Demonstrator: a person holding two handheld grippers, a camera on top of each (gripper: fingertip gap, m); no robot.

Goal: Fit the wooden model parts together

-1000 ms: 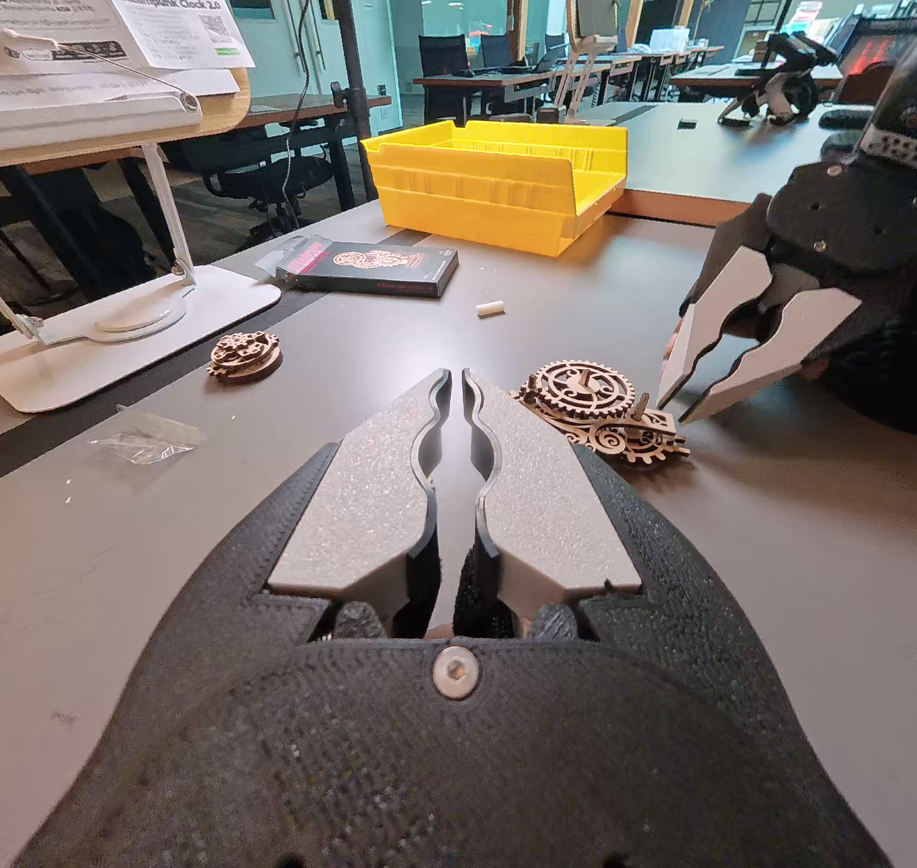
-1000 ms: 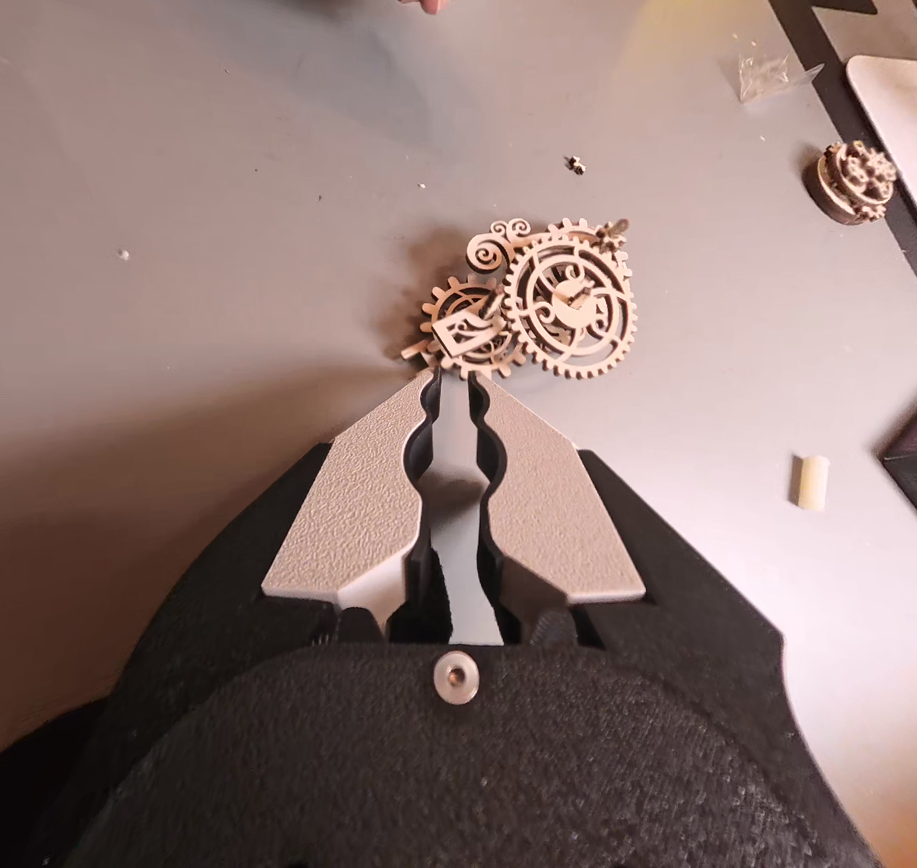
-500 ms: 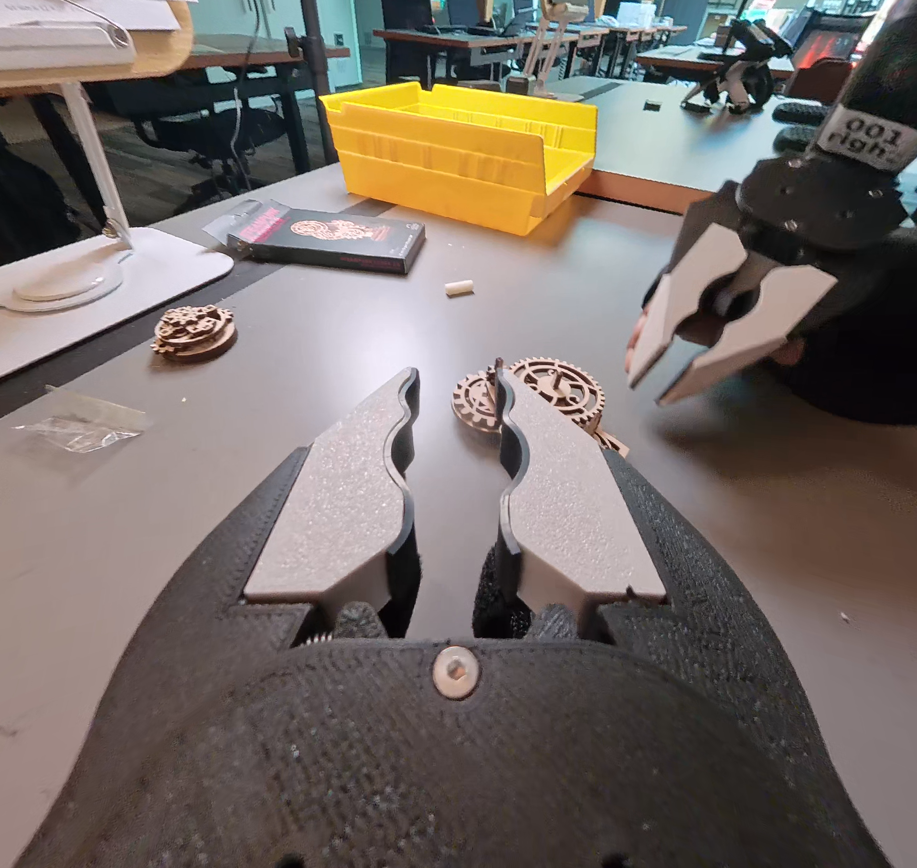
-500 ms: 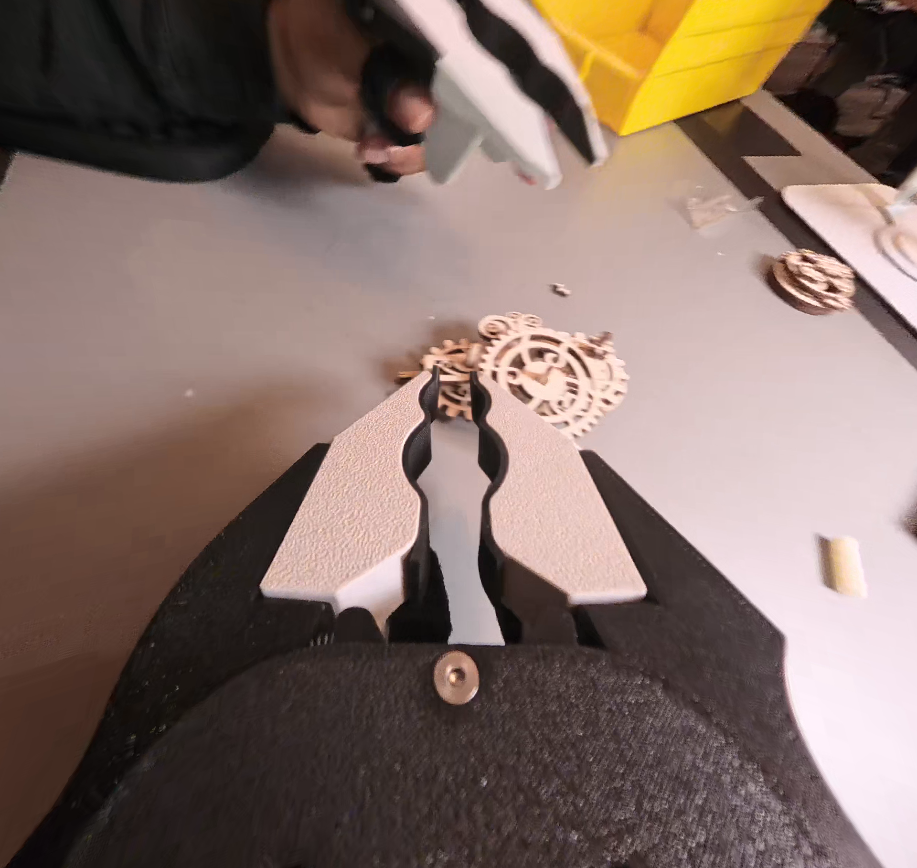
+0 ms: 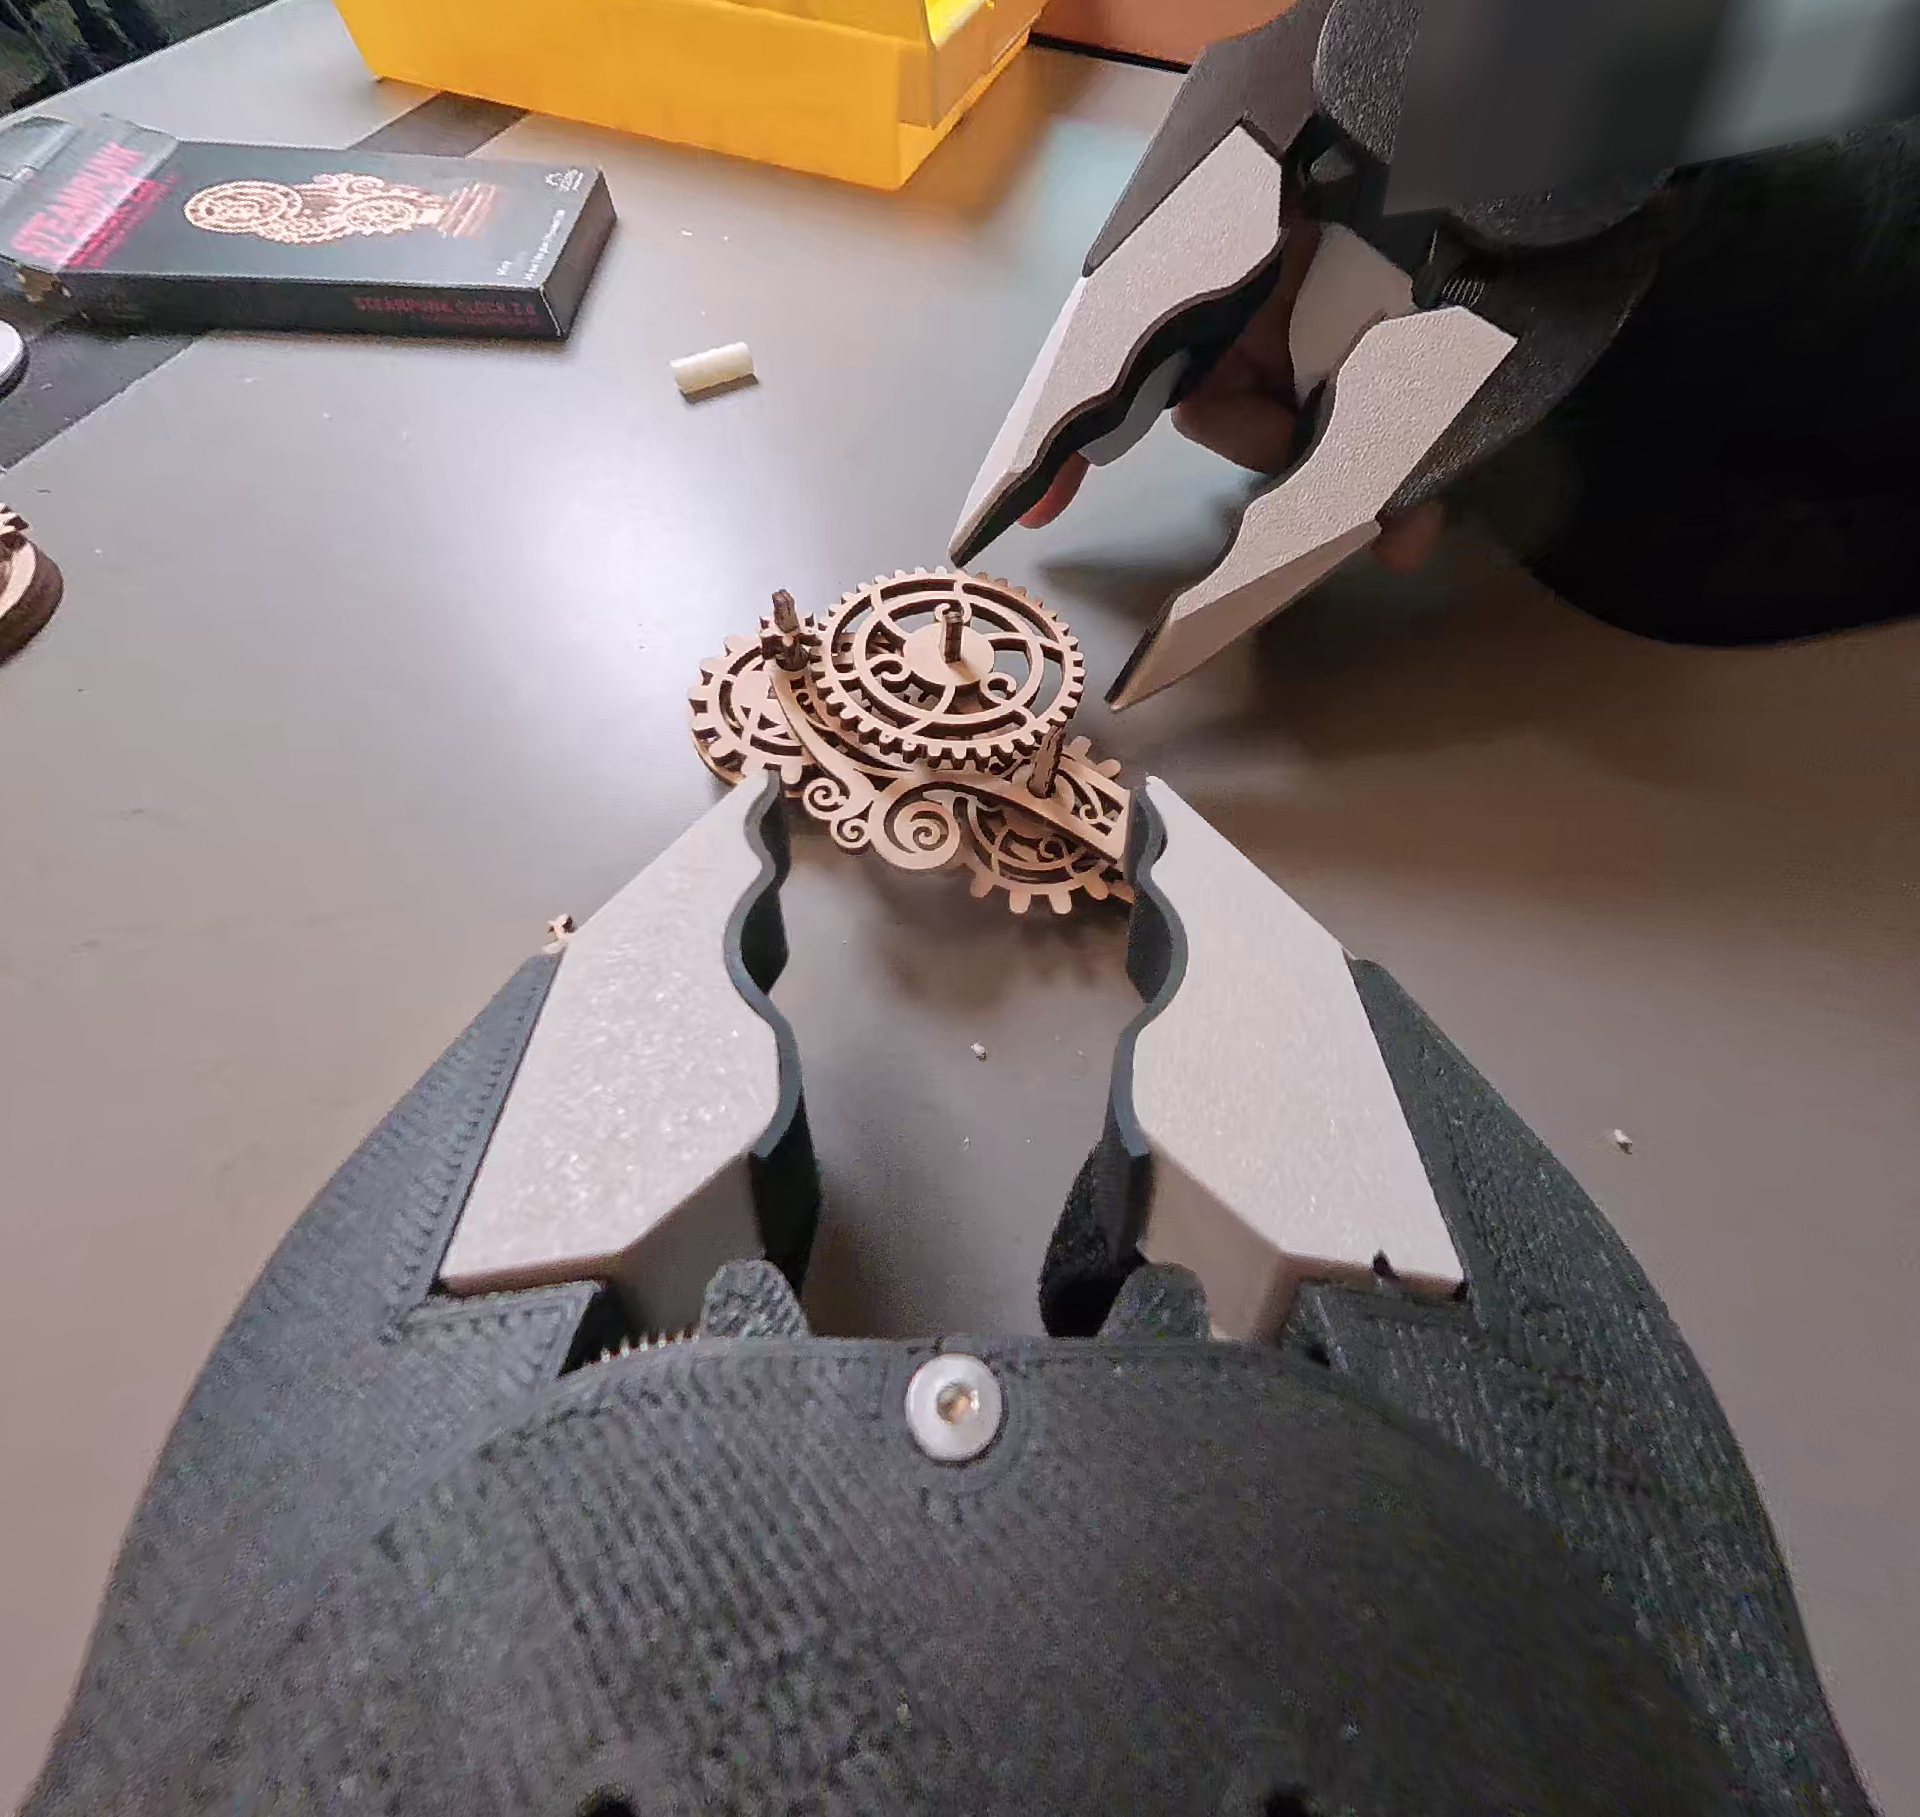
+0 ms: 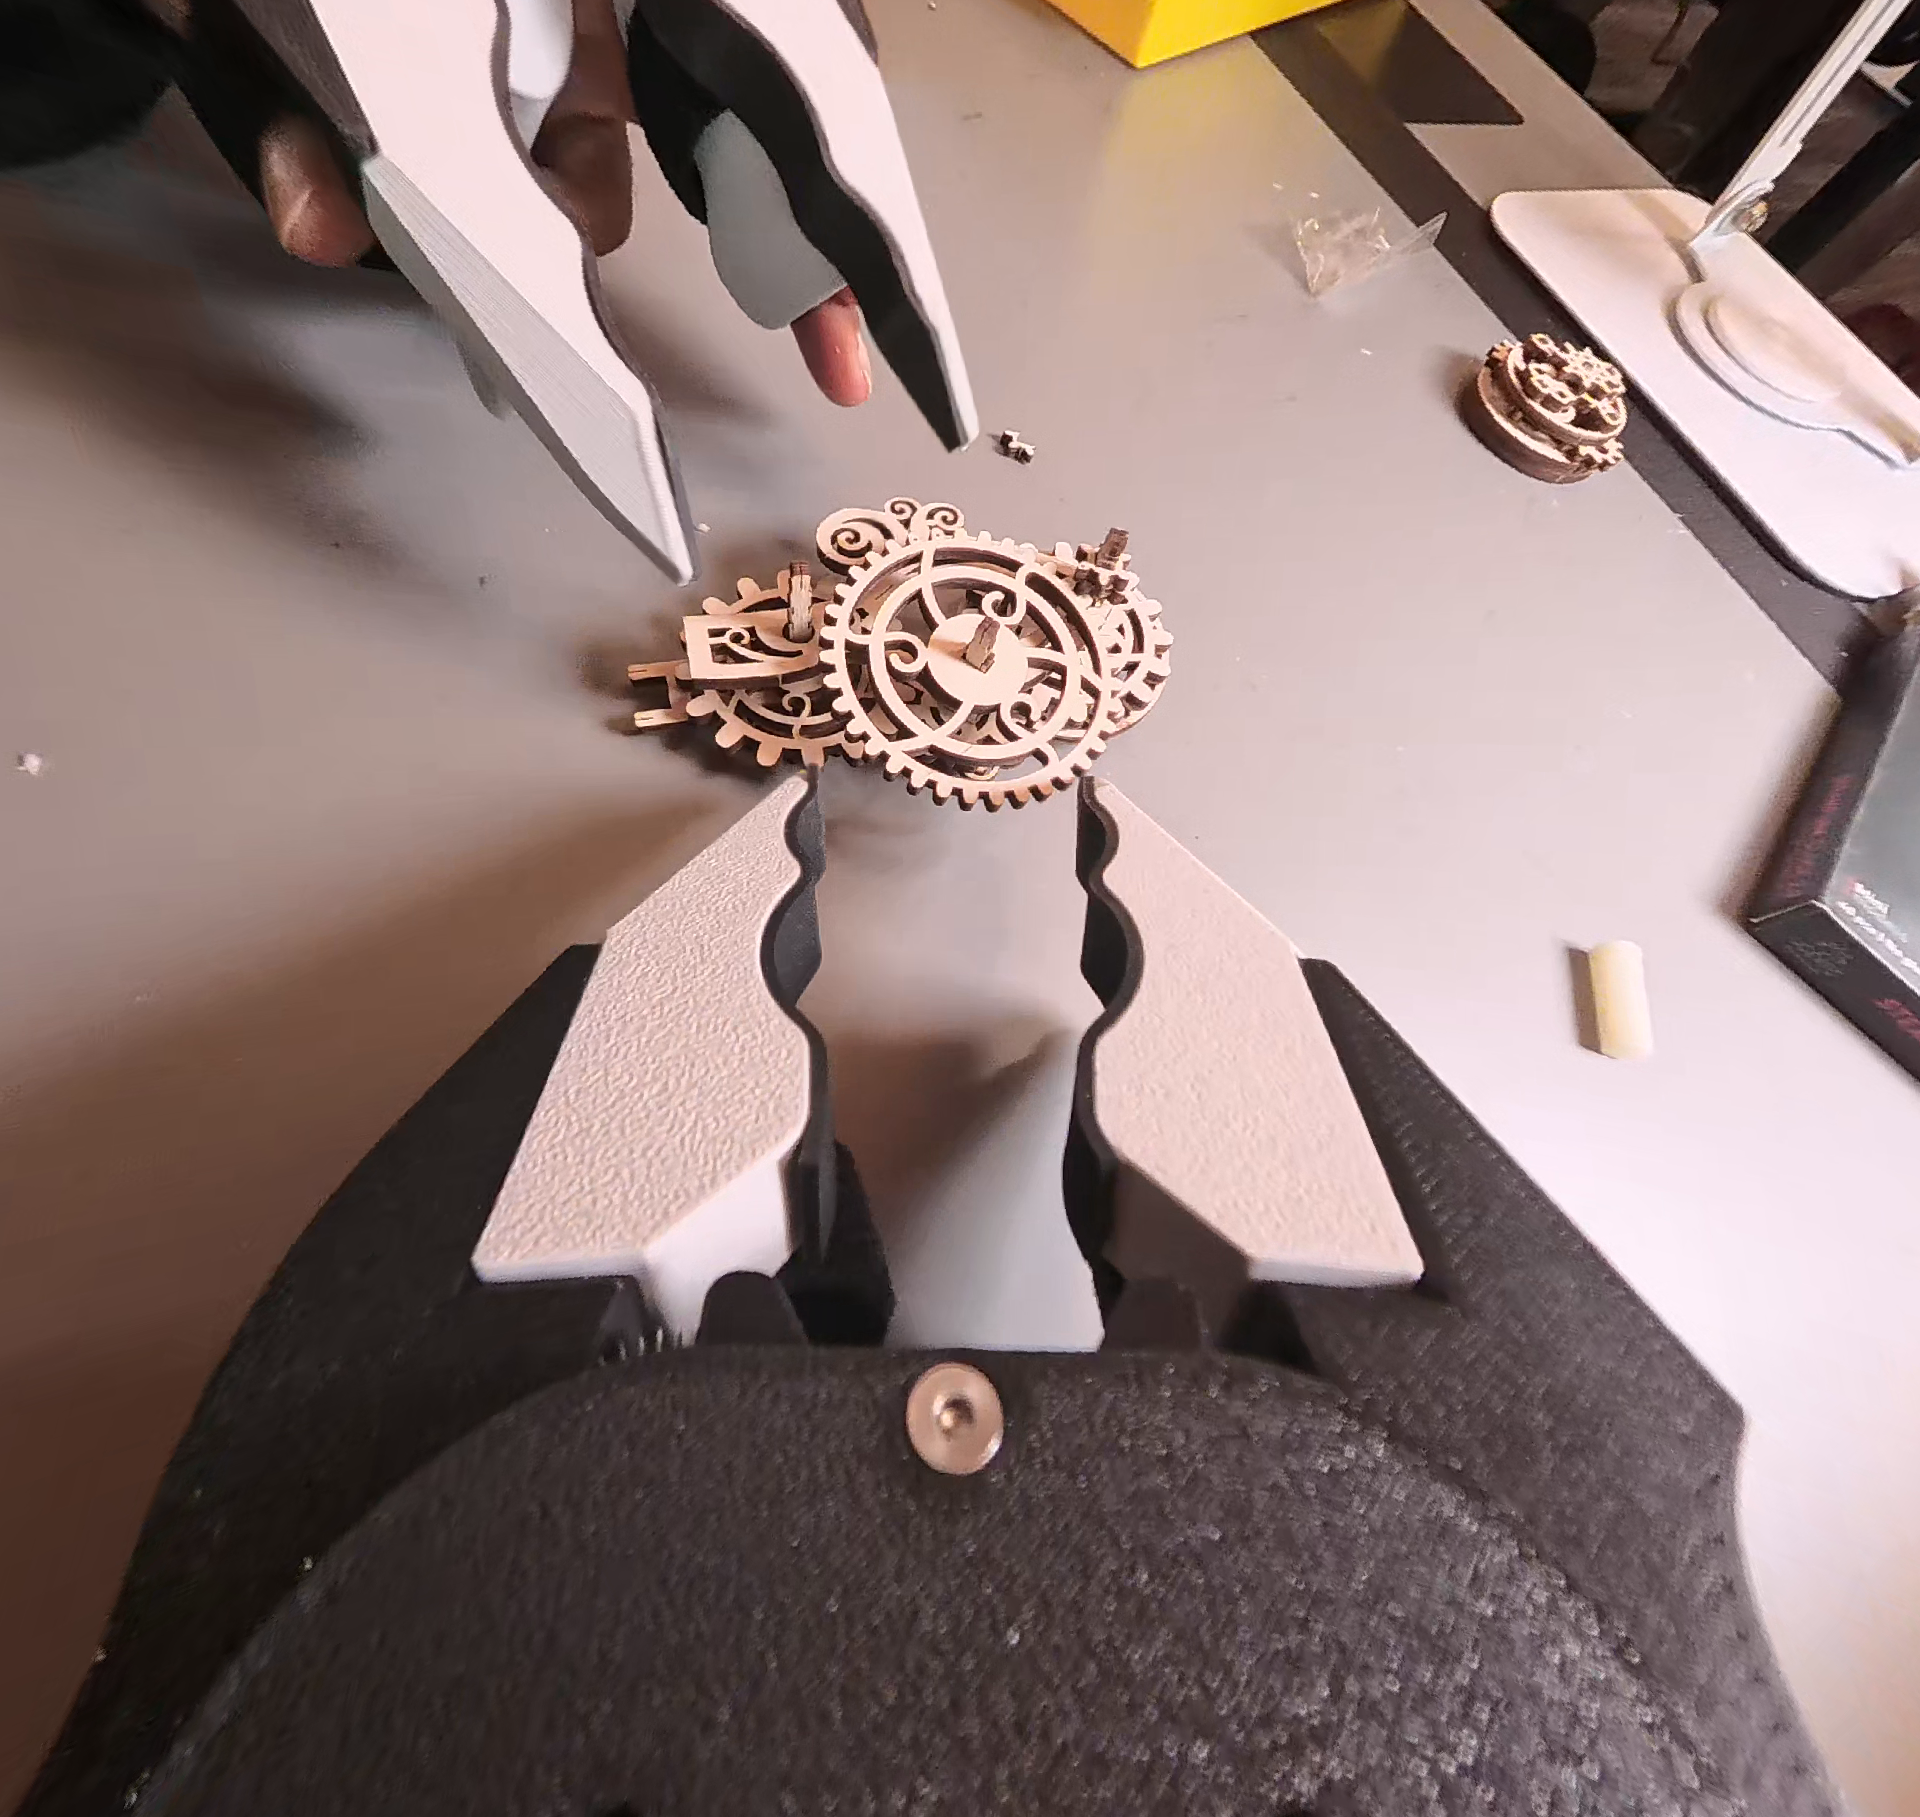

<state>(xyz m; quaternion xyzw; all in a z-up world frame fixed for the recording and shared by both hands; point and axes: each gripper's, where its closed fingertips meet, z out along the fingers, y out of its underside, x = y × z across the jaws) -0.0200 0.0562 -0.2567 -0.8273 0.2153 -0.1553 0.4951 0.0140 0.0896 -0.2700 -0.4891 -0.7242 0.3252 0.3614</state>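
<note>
A wooden gear assembly (image 5: 914,718) with one large gear, smaller gears and upright pegs lies flat on the grey table (image 5: 364,624). My left gripper (image 5: 953,809) is open, its fingertips low at the near edge of the assembly, with nothing held. My right gripper (image 6: 945,793) is open too, its tips just short of the large gear (image 6: 966,666), also empty. Each gripper shows in the other's view, the right one (image 5: 1039,629) and the left one (image 6: 821,505), on opposite sides of the assembly. A second small wooden gear piece (image 6: 1548,406) lies apart.
A yellow bin (image 5: 665,11) stands at the back. A black box (image 5: 312,240) and a small white cylinder (image 5: 712,370) lie nearby. A white stand base (image 6: 1714,333), a clear plastic bag (image 6: 1351,240) and a tiny wooden bit (image 6: 1016,445) are on the table. The grippers' ends are close to 6 centimetres from one another. The tiny wooden bit (image 6: 1016,445) is about 6 centimetres from my left fingertips and 12 centimetres from my right.
Both grippers have opened wide from nearly shut. Both have moved in and tipped down towards the gear assembly from opposite sides. The assembly still lies on the table.
</note>
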